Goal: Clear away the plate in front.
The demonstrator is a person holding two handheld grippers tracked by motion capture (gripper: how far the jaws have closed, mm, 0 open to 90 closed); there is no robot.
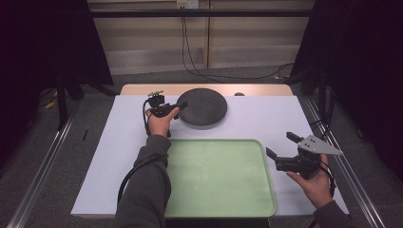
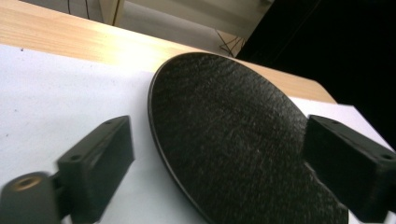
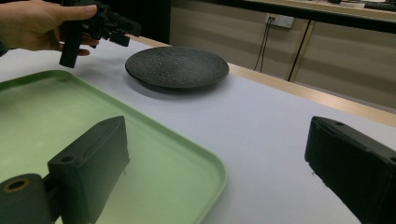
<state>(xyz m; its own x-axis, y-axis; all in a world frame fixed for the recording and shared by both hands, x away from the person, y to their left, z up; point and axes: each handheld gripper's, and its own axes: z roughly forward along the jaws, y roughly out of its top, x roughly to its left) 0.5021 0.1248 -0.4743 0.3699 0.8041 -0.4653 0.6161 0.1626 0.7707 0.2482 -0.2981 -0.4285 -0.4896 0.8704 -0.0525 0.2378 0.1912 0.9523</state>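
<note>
While the left gripper (image 1: pixel 182 105) hangs at the near-left rim of the black plate (image 1: pixel 202 106), its jaws stand spread wide, one over the plate's surface and the other over the white mat (image 1: pixel 266 118) beside it, gripping nothing. This looks like the approach before a grasp: the next move probably calls for lowering and turning the jaws so that the rim sits between them, then closing on it, since the plate is broad and low and offers only its thin edge to hold. The plate lies flat near the far edge of the table, just beyond the far edge of the green tray (image 1: pixel 216 175), apart from it. It is round, shallow, matt and rough-grained, with a slightly raised rim. The right gripper (image 1: pixel 282 149) waits off the tray's right edge, its jaws also wide apart and holding nothing.
</note>
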